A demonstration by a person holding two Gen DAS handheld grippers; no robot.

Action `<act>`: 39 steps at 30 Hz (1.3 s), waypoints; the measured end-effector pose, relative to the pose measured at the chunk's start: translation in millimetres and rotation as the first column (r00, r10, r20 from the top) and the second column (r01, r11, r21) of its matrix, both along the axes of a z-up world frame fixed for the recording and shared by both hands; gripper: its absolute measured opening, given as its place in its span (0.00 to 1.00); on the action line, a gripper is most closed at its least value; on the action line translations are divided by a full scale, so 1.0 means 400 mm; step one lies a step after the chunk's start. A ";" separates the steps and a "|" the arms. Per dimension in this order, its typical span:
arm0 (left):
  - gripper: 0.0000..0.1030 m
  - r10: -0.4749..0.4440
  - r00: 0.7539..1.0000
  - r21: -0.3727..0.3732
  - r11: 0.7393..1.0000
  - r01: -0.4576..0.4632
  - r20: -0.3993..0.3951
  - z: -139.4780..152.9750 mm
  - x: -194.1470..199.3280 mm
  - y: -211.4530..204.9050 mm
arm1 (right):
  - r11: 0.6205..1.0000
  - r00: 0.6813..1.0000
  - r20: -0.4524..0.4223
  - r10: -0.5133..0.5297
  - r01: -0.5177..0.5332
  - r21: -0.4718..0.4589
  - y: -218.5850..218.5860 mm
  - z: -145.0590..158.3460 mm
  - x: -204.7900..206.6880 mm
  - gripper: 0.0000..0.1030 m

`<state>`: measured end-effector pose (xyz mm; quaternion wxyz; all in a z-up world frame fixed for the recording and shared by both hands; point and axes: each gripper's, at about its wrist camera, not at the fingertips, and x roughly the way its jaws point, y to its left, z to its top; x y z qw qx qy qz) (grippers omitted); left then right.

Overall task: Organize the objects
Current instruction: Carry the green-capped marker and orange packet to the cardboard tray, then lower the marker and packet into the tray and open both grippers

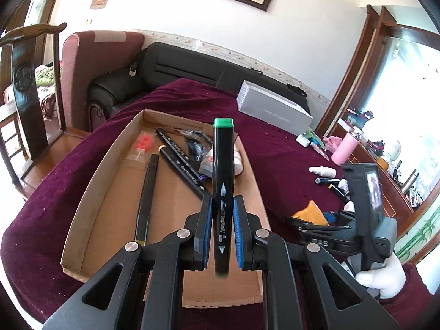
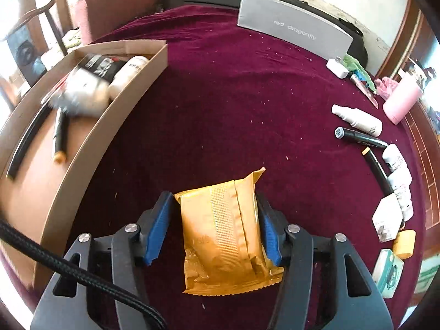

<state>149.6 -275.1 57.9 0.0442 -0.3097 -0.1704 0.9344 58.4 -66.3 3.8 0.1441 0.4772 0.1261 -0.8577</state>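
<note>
Two hand-held grippers in play. Left hand-held gripper [image 1: 222,228] is pinching a black marker w/ green cap [image 1: 223,181], blue pads tight on its barrel, marker standing along the fingers, cap end away from the camera. It hangs over the cardboard tray [image 1: 82,192].

Right hand-held gripper [image 2: 216,227] has its pads either side of a yellow-orange packet [image 2: 222,231] lying on the maroon cloth [image 2: 233,96]. Right pad touches the packet edge, left pad shows a slim gap; can't tell if it's truly gripped. Packet sits just right of the tray wall [image 2: 115,126].

Inside the tray: black pens [image 1: 178,154], a long dark stick [image 1: 148,192], a red bit in a clear bag [image 1: 143,143], a white bottle [image 2: 129,74], plus blurred stuff.

Well right of the tray: white spray bottle [image 2: 357,118], another black marker [image 2: 360,137], small white bottles [image 2: 396,165], pink cup [image 2: 401,99]. Beyond the tray, far side of the cloth: grey box [image 2: 291,27].
</note>
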 end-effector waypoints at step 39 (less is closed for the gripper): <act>0.11 -0.010 0.996 -0.053 0.998 0.015 0.092 0.005 -0.114 -0.131 | 0.915 0.955 0.108 0.276 -0.226 -0.333 -0.284 0.081 -0.042 0.45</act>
